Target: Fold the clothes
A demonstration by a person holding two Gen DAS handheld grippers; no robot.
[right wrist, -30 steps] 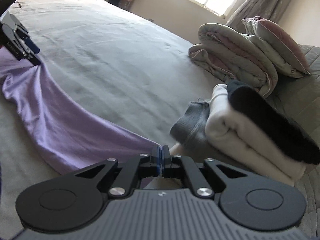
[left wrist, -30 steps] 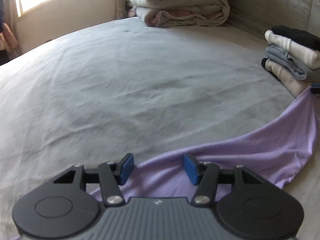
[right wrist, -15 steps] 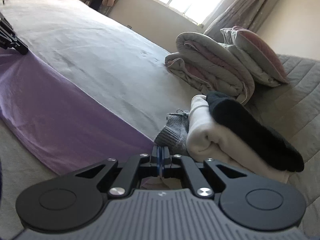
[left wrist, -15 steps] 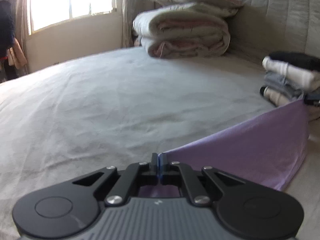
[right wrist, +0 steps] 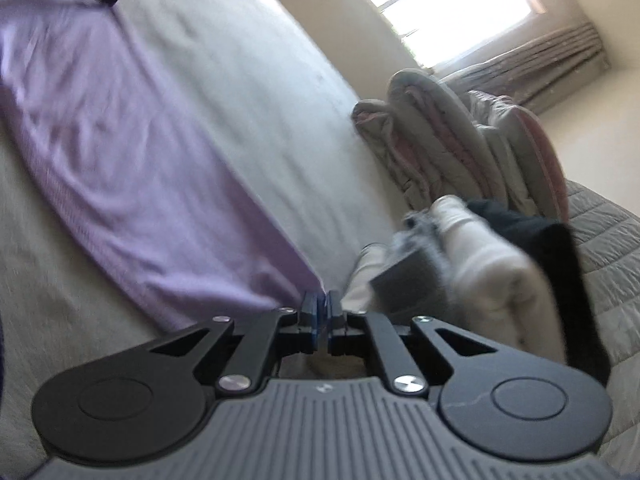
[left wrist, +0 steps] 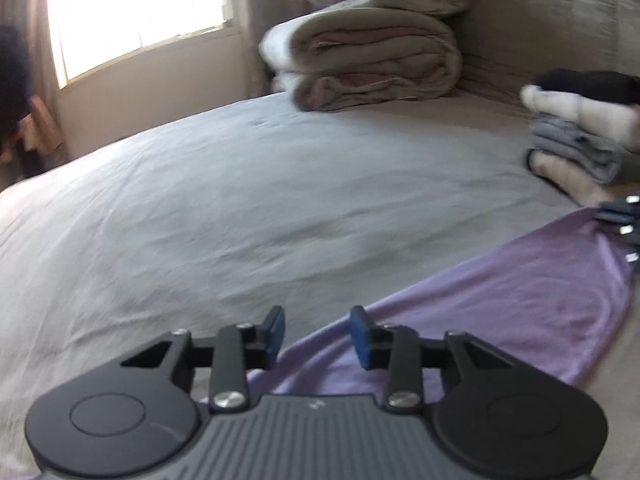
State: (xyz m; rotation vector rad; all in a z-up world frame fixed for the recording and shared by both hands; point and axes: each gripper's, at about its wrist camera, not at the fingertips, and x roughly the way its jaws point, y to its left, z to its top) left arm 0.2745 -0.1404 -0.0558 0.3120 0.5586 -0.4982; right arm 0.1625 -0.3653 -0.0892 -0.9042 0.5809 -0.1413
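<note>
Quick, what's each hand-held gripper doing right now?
Left hand-held gripper: opening, nothing gripped; thin purple cloth garment lies beneath.
Right hand-held gripper: starting to open, garment corner between.

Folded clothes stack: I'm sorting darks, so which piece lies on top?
The black garment tops the stack; below it come a white roll, then a grey piece.

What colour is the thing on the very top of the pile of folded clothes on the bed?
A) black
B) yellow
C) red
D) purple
A: a black garment lies on top of the pile of folded clothes, above the white and grey ones.
</note>
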